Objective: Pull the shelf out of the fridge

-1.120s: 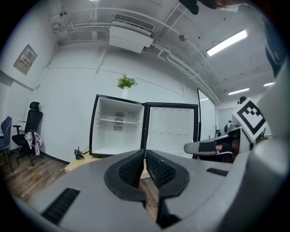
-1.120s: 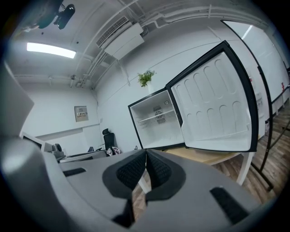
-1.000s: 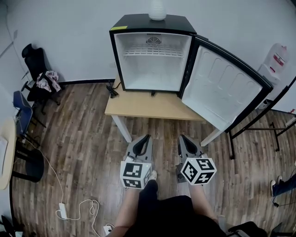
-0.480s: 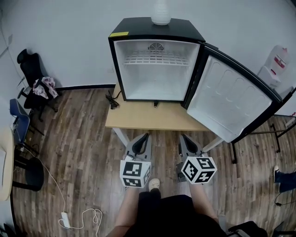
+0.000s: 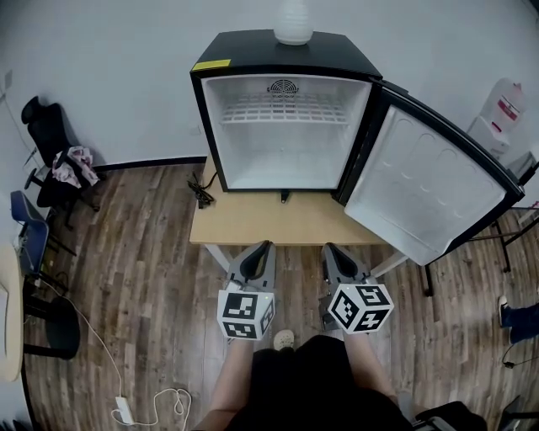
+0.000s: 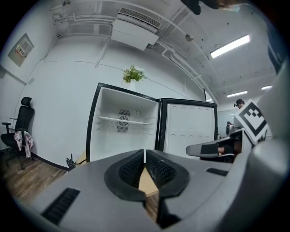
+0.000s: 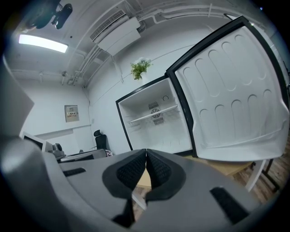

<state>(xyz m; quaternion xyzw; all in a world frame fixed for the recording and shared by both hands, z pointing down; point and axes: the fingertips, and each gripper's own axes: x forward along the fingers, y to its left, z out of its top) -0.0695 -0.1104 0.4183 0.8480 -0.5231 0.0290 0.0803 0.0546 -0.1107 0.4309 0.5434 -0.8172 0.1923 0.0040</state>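
Fridge [image 5: 253, 52] open, shelf [image 5: 285, 109] inside — left claw [image 5: 267, 246], right claw [image 5: 328, 247] pinched, vase [image 5: 293, 29] cropped

A wooden table [image 5: 253, 220] stood on the plank floor [image 5: 143, 261], close to the white wall [image 5: 109, 76]. Left of it, a black office chair [image 5: 42, 126] carried a crumpled cloth [image 5: 69, 163], with a blue chair [image 5: 29, 236] near it. A white cable [image 5: 99, 330] trailed over the floor to a power strip [image 5: 125, 410]. Black cables [image 5: 200, 189] lay tangled by the skirting at the table's rear left corner. A white vase [image 5: 293, 25] near the wall held a green plant [image 6: 132, 73]. A water dispenser [image 5: 505, 114] stood at the right. High up were an air conditioner [image 6: 133, 27], a small framed picture [image 6: 22, 49] and a lit strip light [image 6: 230, 45].
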